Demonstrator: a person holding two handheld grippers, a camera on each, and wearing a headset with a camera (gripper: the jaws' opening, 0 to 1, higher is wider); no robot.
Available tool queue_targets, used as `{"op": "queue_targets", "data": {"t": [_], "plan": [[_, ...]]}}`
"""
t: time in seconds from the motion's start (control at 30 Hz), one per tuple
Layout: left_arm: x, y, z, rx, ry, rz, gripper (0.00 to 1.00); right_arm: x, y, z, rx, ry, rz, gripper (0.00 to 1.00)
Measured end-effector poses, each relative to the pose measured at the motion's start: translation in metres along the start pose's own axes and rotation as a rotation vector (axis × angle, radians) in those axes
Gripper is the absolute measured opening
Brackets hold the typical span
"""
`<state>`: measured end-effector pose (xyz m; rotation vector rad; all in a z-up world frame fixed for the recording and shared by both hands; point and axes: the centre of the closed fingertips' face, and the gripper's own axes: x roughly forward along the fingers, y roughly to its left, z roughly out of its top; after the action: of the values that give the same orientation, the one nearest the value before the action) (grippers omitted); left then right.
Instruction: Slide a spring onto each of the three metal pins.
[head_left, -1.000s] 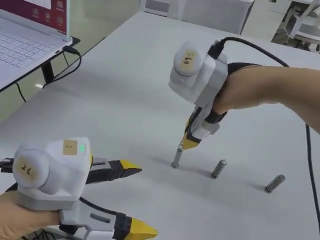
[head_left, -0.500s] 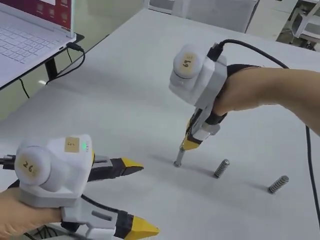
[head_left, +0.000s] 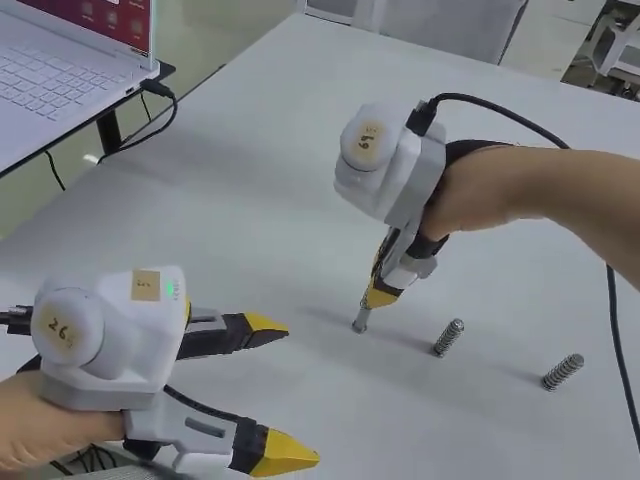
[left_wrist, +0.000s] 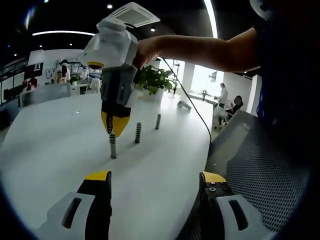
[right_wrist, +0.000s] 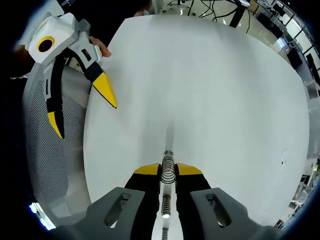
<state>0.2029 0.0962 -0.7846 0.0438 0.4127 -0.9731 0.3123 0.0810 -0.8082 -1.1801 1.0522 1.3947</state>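
My right gripper (head_left: 380, 296) points down at the table's middle, shut on a small metal spring (right_wrist: 168, 174) that is threaded over an upright metal pin (head_left: 359, 321). In the right gripper view the yellow tips (right_wrist: 168, 169) pinch the coil with the pin's end just ahead. To the right stand two more pins, each wearing a spring (head_left: 447, 338) (head_left: 562, 371). My left gripper (head_left: 279, 392) hovers open and empty at the near left. From the left gripper view (left_wrist: 155, 177) the right gripper (left_wrist: 116, 123) stands over the first pin (left_wrist: 113, 146).
The white table (head_left: 250, 200) stretches wide around the pins. An open laptop (head_left: 60, 75) sits at the far left with a black cable (head_left: 150, 125) hanging off its side. The right gripper's black cable (head_left: 618, 330) trails along the right. Chairs stand beyond the far edge.
My right gripper has sunk a little lower along the pin with the spring in it. The left gripper has held its place; the head camera shifted slightly.
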Motion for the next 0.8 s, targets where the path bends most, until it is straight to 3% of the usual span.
{"op": "queue_targets", "data": {"t": [0.8], "plan": [[-0.003,0.003,-0.001,0.001,0.003,0.002,0.66,0.032,0.005,-0.004,-0.007,0.028,0.014,0.09]]}}
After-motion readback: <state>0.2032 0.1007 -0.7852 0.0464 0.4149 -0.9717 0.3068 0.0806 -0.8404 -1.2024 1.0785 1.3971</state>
